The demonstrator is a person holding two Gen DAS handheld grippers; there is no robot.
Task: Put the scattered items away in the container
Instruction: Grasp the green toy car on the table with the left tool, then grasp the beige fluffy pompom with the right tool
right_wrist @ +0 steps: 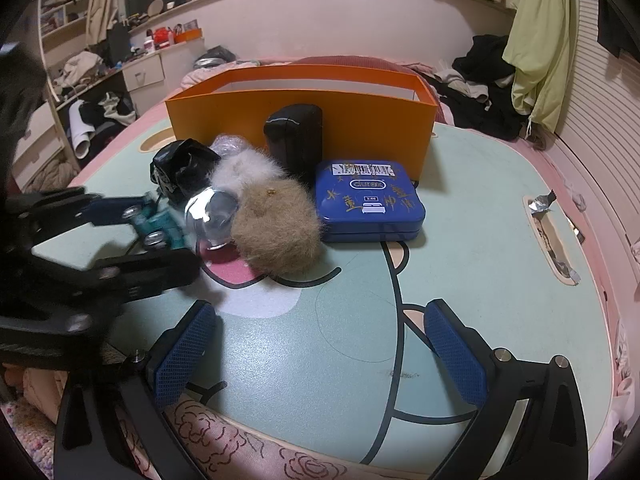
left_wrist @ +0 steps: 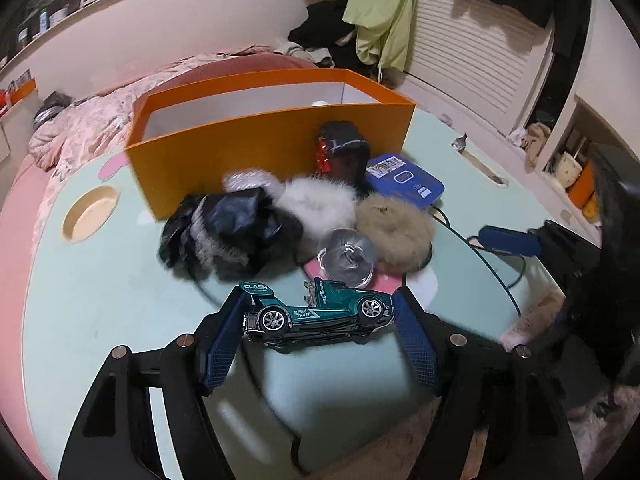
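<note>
A green toy car (left_wrist: 320, 316) lies on its side between the blue pads of my left gripper (left_wrist: 320, 300), and both pads touch its ends. In the right wrist view the same car (right_wrist: 160, 220) shows blurred in the left gripper (right_wrist: 160, 232) at the left. My right gripper (right_wrist: 320, 312) stands open over the bare mint table (right_wrist: 480, 260), holding nothing. The orange container (left_wrist: 240, 160) stands behind the pile, open at the top. In front of it sit a black crumpled bag (left_wrist: 232, 232), a white fur ball (left_wrist: 320, 200), a tan fur ball (left_wrist: 396, 228), a clear glass ball (left_wrist: 346, 256), a blue tin (left_wrist: 404, 180) and a black pouch (left_wrist: 344, 148).
A round cup recess (left_wrist: 90, 214) is sunk in the table at the left. A slot with foil scraps (right_wrist: 552, 240) lies near the right edge. Bedding and clothes surround the table, and a dark cable (left_wrist: 500, 272) runs across its right side.
</note>
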